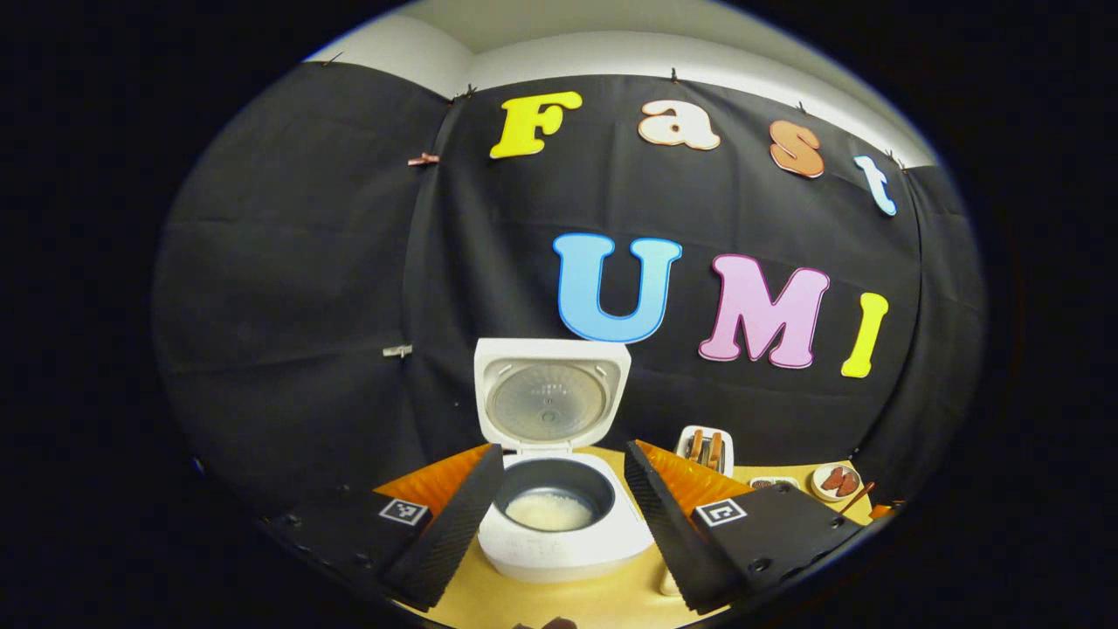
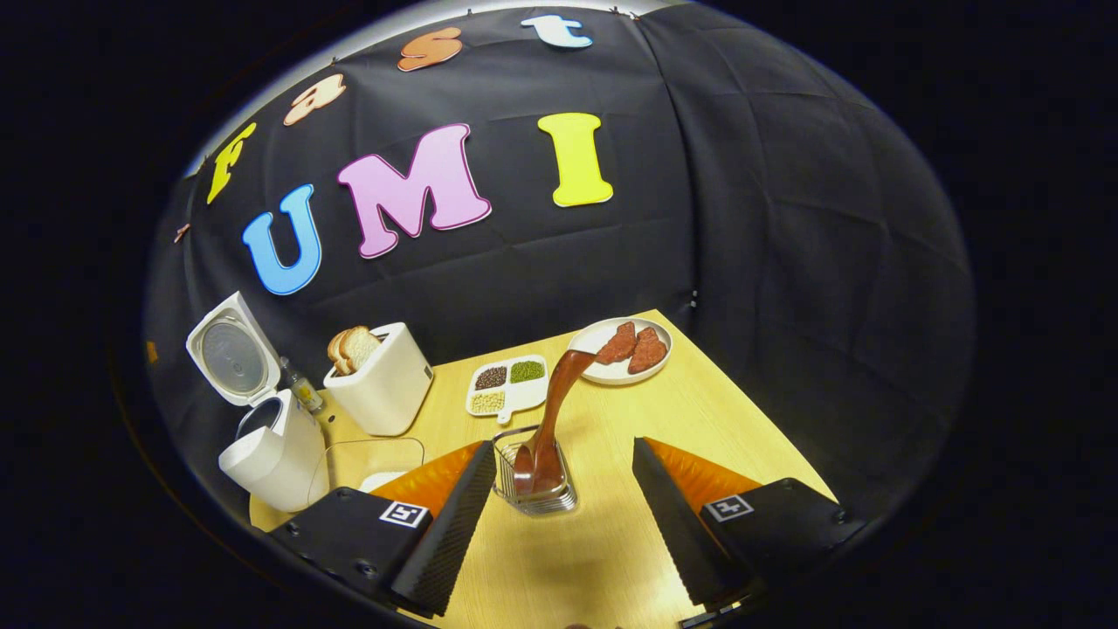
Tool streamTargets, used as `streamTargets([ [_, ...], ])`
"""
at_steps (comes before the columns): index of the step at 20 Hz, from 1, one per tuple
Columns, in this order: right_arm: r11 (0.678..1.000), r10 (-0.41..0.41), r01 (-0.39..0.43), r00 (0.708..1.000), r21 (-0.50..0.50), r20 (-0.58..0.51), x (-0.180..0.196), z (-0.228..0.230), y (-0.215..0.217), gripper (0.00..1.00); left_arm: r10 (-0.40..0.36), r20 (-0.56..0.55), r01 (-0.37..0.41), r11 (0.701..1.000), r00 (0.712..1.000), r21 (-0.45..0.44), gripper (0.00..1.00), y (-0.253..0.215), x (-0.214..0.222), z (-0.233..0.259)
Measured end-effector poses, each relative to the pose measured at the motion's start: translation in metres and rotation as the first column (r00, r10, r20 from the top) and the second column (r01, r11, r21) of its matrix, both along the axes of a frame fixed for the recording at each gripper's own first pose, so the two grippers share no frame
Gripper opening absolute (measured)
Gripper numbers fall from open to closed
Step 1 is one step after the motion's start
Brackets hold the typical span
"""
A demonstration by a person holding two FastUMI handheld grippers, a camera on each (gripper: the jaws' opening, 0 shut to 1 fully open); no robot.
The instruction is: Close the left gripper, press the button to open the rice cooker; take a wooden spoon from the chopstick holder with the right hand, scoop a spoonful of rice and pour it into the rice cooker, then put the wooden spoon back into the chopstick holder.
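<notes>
Cooker open, spoon in the holder

Cooker (image 1: 559,515) stands on the tabletop (image 1: 559,598) by the back edge, against the black wall, its lid (image 1: 550,393) up and upright. Inside, the dark pot (image 1: 552,489) holds a low layer of white rice (image 1: 548,511). The left gripper (image 1: 563,515) faces the cooker with its fingers (image 1: 454,524) spread wide, one to each side of the pot, holding nothing and not touching it.

Seen from the right gripper view, the cooker (image 2: 275,459) sits at the table's far left corner. A toaster (image 2: 380,376) with bread in its slots stands just beside it, along the back edge. Farther along lie a white divided dish (image 2: 509,386) of grains and a plate (image 2: 624,349) with two reddish pieces near the far right corner.

Nearer the middle of the tabletop (image 2: 699,411) stands a wire holder (image 2: 534,476). The spoon (image 2: 550,428) rests in it, leaning toward the plate. The right gripper (image 2: 568,524) hangs just in front of the holder, fingers (image 2: 454,515) wide apart, empty, apart from both spoon and holder.
</notes>
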State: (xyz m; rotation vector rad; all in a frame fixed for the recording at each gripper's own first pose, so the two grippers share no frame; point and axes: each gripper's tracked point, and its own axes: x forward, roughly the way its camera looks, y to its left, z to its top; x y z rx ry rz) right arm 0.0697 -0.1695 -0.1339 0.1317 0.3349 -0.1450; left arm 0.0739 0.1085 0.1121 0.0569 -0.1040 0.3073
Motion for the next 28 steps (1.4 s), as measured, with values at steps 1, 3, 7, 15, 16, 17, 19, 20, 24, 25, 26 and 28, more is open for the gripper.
streamTargets([
  [1,1.0,0.005,-0.005,1.0,0.003,-0.002,-0.009,0.0,0.004,0.99,-0.012,0.011,0.012,1.0,1.0,0.019,0.95,0.001,0.008,0.011],
  [3,1.0,0.013,-0.013,1.0,-0.002,-0.002,-0.027,-0.001,0.009,0.99,-0.055,0.029,0.054,0.998,0.998,0.027,0.94,-0.002,0.026,0.034],
  [7,1.0,0.007,-0.006,1.0,-0.017,0.01,-0.051,0.007,0.014,0.98,-0.044,0.071,0.04,0.998,0.997,0.057,0.94,0.017,0.062,0.079],
  [15,0.998,-0.048,0.05,0.996,-0.029,0.069,-0.073,0.042,0.01,0.99,-0.05,0.085,0.045,0.997,0.995,0.058,0.94,0.056,0.156,0.115],
  [16,0.998,-0.054,0.057,0.996,-0.031,0.07,-0.075,0.044,0.01,0.98,-0.047,0.075,0.042,0.997,0.996,0.062,0.94,0.063,0.169,0.113],
  [17,0.997,-0.06,0.062,0.996,-0.034,0.071,-0.077,0.047,0.01,0.98,-0.037,0.064,0.033,0.997,0.997,0.066,0.94,0.071,0.181,0.111],
  [19,0.997,-0.065,0.068,0.995,-0.042,0.071,-0.08,0.05,0.012,0.99,-0.028,0.04,0.025,0.998,0.999,0.061,0.94,0.083,0.206,0.105],
  [20,0.997,-0.065,0.069,0.995,-0.046,0.071,-0.08,0.052,0.014,0.98,-0.03,0.031,0.028,0.998,0.999,0.051,0.94,0.088,0.217,0.1],
  [24,0.996,-0.055,0.06,0.996,-0.068,0.071,-0.085,0.054,0.024,0.99,-0.027,0.022,0.027,0.999,0.999,0.022,0.94,0.104,0.245,0.094],
  [25,0.996,-0.048,0.053,0.997,-0.072,0.063,-0.086,0.052,0.026,0.99,-0.011,0.009,0.011,1.0,1.0,0.02,0.94,0.11,0.25,0.09],
  [26,0.996,-0.04,0.044,0.998,-0.074,0.054,-0.088,0.049,0.03,0.98,-0.006,-0.004,0.006,1.0,1.0,0.017,0.94,0.113,0.255,0.084],
  [28,0.997,-0.03,0.032,0.999,-0.065,0.031,-0.088,0.039,0.034,0.99,0.013,-0.018,-0.013,1.0,1.0,0.001,0.94,0.12,0.262,0.077],
])
